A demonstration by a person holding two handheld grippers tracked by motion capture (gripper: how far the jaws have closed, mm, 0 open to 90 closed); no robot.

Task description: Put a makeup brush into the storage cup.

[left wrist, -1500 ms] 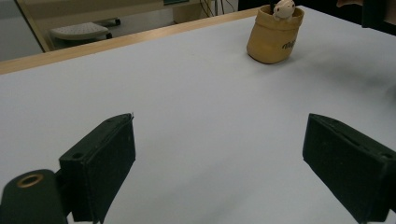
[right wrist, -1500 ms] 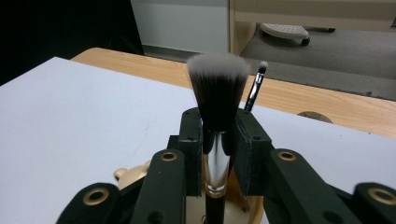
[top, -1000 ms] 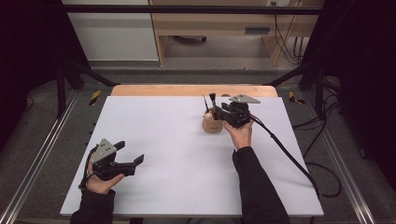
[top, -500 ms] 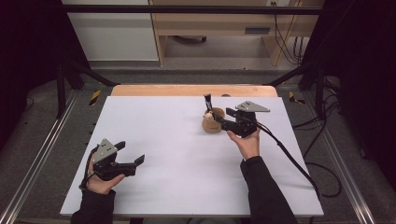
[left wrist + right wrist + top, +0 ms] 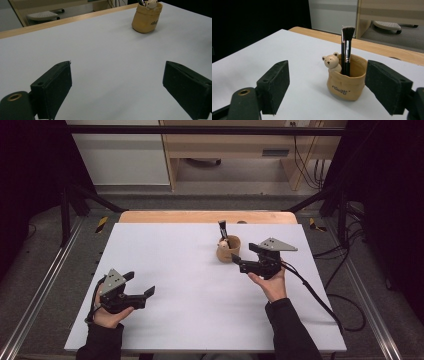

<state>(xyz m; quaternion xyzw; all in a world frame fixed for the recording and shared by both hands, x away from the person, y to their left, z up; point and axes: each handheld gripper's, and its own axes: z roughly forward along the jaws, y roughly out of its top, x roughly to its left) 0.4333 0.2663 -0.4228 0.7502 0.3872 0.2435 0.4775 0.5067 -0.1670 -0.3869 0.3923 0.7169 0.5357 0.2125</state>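
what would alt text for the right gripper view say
A tan, sack-shaped holder with a small cream bear figure at its rim holds an upright black makeup brush. It stands on a white tabletop, framed between the open black jaws of the right gripper.

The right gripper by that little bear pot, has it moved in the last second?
Yes. The right gripper has drawn back from the pot toward the person and the table's right edge, and the pot now stands clear of it.

The tan pot [image 5: 347, 82] carries a short dark word in script on its front, low down; its letters are too small and blurred to read.
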